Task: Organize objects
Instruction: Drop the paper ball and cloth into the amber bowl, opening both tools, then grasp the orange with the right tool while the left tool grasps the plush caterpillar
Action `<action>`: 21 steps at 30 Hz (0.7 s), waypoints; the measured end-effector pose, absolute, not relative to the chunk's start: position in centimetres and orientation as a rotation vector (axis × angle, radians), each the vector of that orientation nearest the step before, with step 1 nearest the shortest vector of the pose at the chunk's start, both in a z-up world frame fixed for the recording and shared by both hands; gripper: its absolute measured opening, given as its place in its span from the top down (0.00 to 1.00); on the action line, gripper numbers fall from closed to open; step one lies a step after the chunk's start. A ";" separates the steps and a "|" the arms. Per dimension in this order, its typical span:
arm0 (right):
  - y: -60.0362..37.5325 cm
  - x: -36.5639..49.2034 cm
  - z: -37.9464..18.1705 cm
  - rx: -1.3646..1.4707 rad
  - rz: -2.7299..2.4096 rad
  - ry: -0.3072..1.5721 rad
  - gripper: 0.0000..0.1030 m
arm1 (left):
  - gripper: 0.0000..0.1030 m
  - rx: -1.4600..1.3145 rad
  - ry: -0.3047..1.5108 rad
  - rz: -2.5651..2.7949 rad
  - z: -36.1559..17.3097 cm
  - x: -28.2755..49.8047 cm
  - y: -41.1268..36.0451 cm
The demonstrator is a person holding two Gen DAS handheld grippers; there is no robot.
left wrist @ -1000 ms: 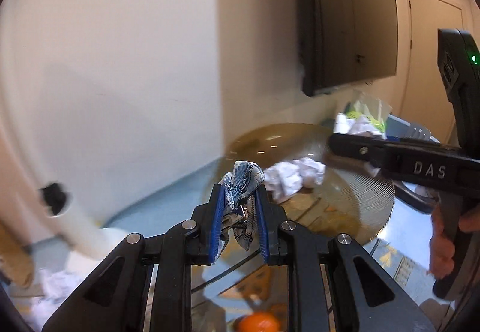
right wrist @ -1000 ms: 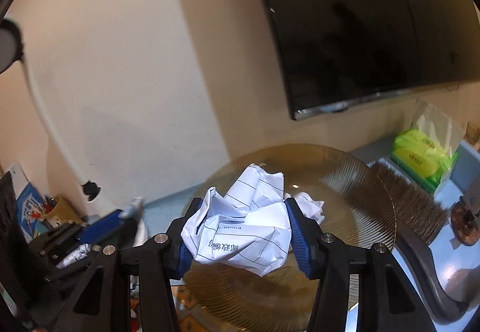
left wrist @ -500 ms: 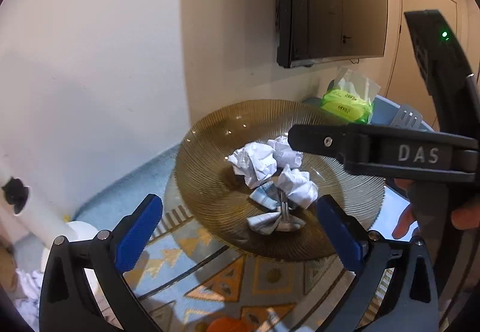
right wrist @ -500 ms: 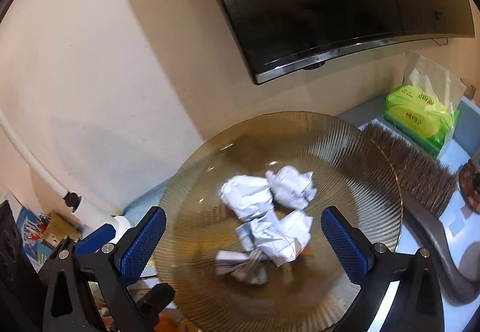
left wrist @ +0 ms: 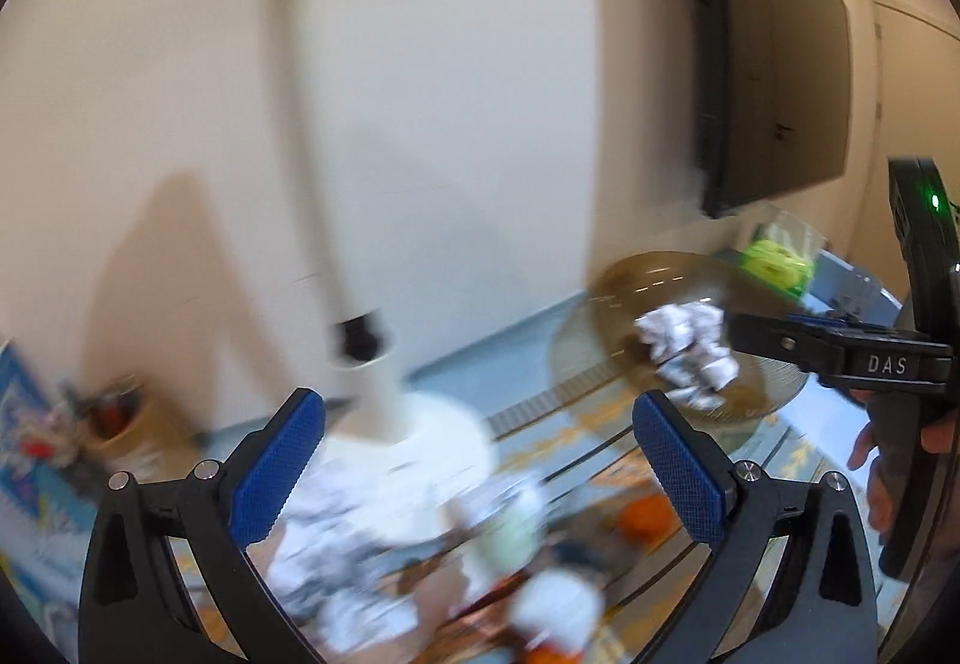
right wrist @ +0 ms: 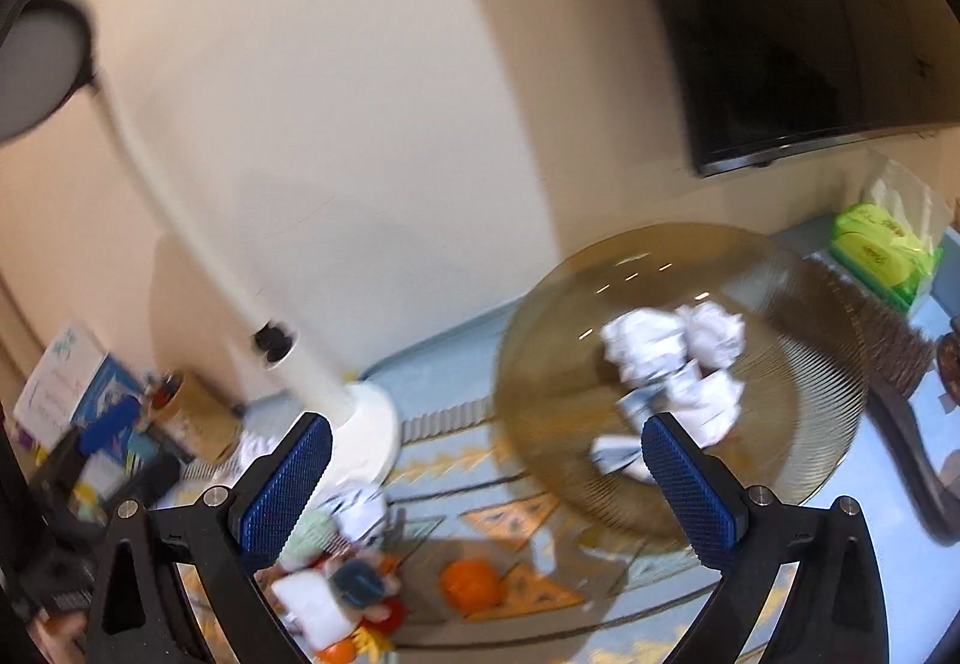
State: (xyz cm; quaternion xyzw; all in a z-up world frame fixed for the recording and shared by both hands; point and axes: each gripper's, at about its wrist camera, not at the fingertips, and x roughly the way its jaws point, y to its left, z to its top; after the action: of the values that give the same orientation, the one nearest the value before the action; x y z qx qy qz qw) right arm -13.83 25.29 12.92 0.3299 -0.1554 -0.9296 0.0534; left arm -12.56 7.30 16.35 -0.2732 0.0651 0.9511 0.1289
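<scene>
**Amber glass bowl filled, both grippers turn to the clutter**

Amber and ribbed, the glass bowl (right wrist: 780,424) holds a heap of crumpled paper balls (right wrist: 678,364), and I have both tools empty above the patterned mat (right wrist: 510,520). My left gripper (left wrist: 480,478) has its blue pads spread wide with nothing between them; my right gripper (right wrist: 498,490) stands just as wide. Loose paper (left wrist: 336,538) lies blurred below the left fingers, beside the white lamp base (left wrist: 420,448), while the bowl sits well off to the right of that tool. An orange (right wrist: 471,583) rests on the mat between the right fingers, nearer the camera than the bowl. My judgement: the next pick should wait until the view steadies, then I should centre one paper wad between the pads before closing, clear of the lamp base.
</scene>
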 end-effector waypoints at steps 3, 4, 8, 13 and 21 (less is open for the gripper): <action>23.3 -13.0 11.7 1.033 -2.822 -0.429 0.00 | 0.00 -0.844 0.166 2.793 15.5 -10.6 3.5; 22.7 -12.8 10.9 1.061 -2.819 -0.408 0.00 | 0.00 -0.865 0.158 2.793 14.9 -9.9 2.4; 21.5 -11.9 8.0 1.147 -2.794 -0.363 0.00 | 0.00 -0.980 0.120 2.760 11.2 -7.0 -0.7; 21.6 -11.3 3.8 1.259 -2.754 -0.330 0.00 | 0.00 -1.103 0.066 2.720 6.3 -4.3 -1.8; 19.8 -11.4 -0.4 1.344 -2.683 -0.199 0.00 | 0.00 -1.216 0.092 2.604 0.9 -3.0 0.4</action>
State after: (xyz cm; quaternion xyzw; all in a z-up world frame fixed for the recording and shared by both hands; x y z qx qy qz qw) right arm -11.39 19.85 -0.43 0.4459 -0.0659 -0.8901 0.0670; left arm -2.99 0.43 0.94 -0.4192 0.0318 0.8976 0.1328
